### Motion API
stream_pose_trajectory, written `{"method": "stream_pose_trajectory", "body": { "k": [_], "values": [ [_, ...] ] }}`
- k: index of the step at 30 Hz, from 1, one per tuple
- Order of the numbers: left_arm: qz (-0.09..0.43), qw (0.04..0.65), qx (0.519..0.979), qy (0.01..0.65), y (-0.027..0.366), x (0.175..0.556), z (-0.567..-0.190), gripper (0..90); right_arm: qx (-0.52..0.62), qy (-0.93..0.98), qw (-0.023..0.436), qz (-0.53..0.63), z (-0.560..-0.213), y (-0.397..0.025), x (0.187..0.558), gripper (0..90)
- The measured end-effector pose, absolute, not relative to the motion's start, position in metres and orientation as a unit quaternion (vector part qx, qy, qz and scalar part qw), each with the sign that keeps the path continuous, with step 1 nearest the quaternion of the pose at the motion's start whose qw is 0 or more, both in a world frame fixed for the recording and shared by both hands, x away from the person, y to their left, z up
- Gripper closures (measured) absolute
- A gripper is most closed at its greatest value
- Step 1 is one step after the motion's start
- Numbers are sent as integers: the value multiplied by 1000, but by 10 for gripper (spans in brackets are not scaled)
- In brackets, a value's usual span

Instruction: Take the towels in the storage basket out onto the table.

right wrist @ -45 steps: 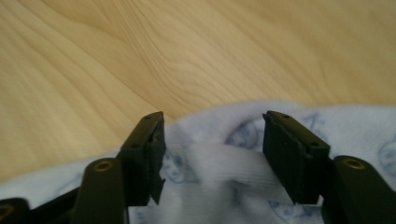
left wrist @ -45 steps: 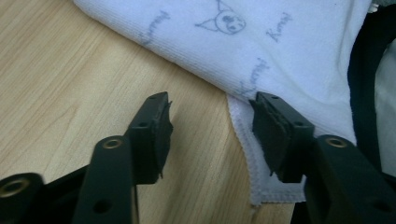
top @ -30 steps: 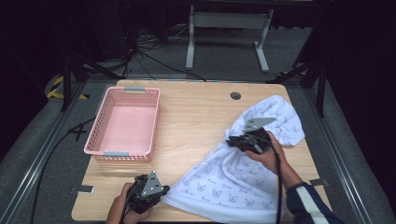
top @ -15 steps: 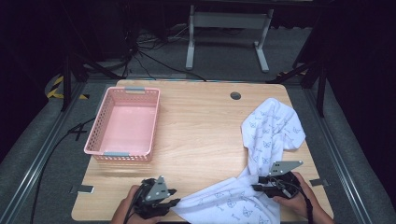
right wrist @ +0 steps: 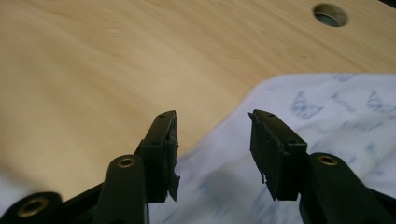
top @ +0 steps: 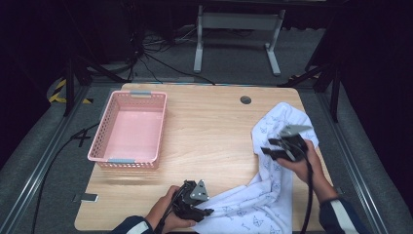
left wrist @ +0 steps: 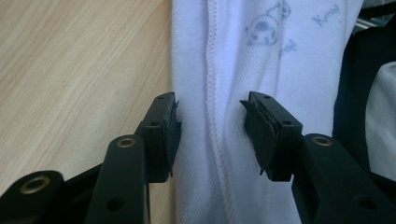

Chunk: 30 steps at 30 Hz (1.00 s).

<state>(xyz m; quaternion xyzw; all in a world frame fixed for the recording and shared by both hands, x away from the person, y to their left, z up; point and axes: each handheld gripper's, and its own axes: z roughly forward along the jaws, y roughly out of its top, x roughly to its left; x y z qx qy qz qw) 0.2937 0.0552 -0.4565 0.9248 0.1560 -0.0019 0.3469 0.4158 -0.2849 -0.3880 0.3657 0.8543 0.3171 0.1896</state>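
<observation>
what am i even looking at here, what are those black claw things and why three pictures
There is no robot arm here. A person sits at a wooden table and holds a hand-operated gripper in each hand: two black jaws that pinch like tongs.

The wide picture comes from a camera fixed above the table, looking down. In it the left gripper is near the front edge and the right gripper is over the right side.

The other two pictures come from small cameras riding on the grippers, looking along their jaws.

On the table lie a pink basket, empty, and a white printed cloth spread along the right side.

Nothing is held firmly. The left gripper's jaws stand open on either side of a hemmed edge of the cloth. The right gripper's jaws are also open, above another part of the cloth.
</observation>
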Motion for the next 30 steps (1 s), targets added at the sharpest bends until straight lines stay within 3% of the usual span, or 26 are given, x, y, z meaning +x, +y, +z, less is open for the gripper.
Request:
{"method": "stream_pose_trajectory", "body": {
  "k": [1, 4, 9, 12, 14, 18, 21, 25, 30],
  "values": [
    [-5, 342, 926, 159, 57, 295, -457, 597, 382, 853, 190, 301, -396, -281, 440, 508],
    [-16, 353, 920, 167, 60, 296, -462, 621, 427, 844, 163, 280, -415, -276, 485, 488],
    [-24, 358, 918, 170, 66, 291, -464, 670, 455, 838, 158, 255, -434, -262, 520, 471],
    [-26, 360, 916, 175, 69, 288, -464, 681, 465, 840, 163, 226, -438, -260, 528, 565],
    [-23, 361, 916, 176, 71, 287, -464, 686, 477, 835, 167, 220, -438, -262, 531, 595],
    [-24, 354, 918, 178, 73, 285, -463, 706, 464, 846, 173, 198, -435, -258, 534, 860],
    [-20, 357, 916, 183, 75, 284, -464, 748, 451, 848, 173, 216, -429, -254, 534, 872],
    [-15, 343, 920, 189, 86, 283, -461, 792, 423, 826, 201, 314, -393, -255, 518, 872],
    [-6, 331, 917, 221, 113, 277, -459, 795, 392, 796, 203, 414, -348, -282, 481, 872]
  ]
}}
